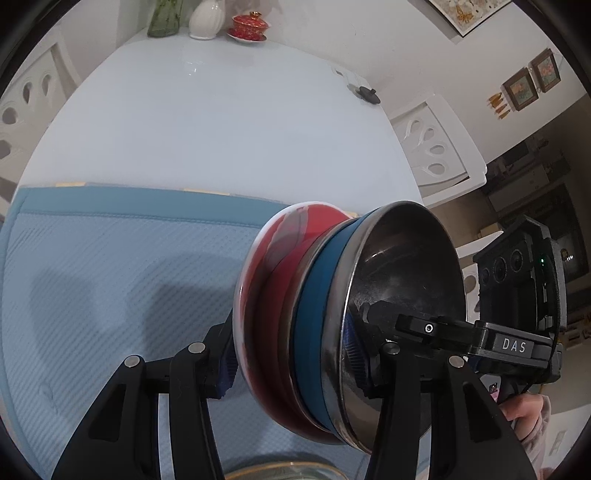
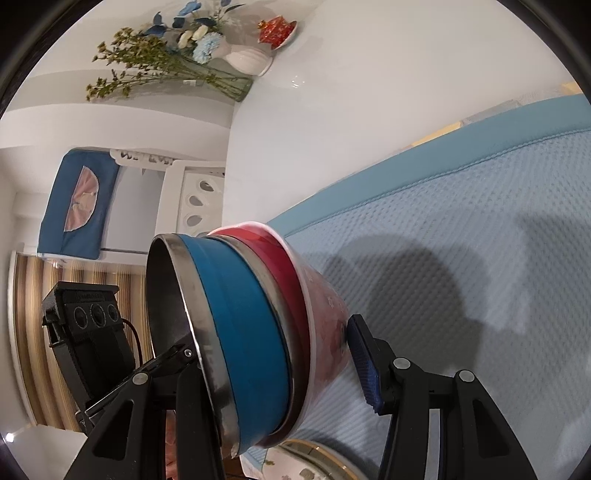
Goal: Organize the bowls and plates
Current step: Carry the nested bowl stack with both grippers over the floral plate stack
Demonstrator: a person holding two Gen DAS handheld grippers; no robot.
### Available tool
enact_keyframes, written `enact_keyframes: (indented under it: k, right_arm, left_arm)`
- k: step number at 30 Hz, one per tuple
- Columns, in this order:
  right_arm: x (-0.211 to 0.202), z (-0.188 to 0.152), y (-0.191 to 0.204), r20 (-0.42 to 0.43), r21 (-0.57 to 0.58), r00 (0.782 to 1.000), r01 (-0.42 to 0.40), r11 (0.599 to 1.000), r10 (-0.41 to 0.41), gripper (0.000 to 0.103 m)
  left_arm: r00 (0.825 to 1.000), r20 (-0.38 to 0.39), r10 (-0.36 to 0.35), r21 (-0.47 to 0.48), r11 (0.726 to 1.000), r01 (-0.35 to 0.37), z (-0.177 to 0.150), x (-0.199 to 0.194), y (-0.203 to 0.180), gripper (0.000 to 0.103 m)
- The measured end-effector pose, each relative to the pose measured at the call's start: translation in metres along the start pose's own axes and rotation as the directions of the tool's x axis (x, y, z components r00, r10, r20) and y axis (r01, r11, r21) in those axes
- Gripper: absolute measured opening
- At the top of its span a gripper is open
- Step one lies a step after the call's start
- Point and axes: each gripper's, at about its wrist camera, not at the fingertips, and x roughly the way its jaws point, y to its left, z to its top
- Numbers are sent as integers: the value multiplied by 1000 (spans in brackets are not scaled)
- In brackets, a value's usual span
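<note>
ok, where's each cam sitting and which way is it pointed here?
Left wrist: on the left gripper, looking along its fingers over the blue mat and white table; the bowl stack, tipped on its side, sits between the fingers; the right gripper and a bit of hand show at right.
Right wrist: on the right gripper, rolled sideways, facing the same mat and the flower vases; the other unit shows at left.
Shared: the stack, mat, table and red lidded cup.
</note>
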Motion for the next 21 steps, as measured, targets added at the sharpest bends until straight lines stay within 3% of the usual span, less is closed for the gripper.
enact_keyframes:
  k: [21]
  right_arm:
    - [-10, -67, 50, 59, 38, 996, 70, 997, -72, 50]
  left_arm:
    - [998, -17, -60, 32, 998, 60, -38, -46, 14, 47]
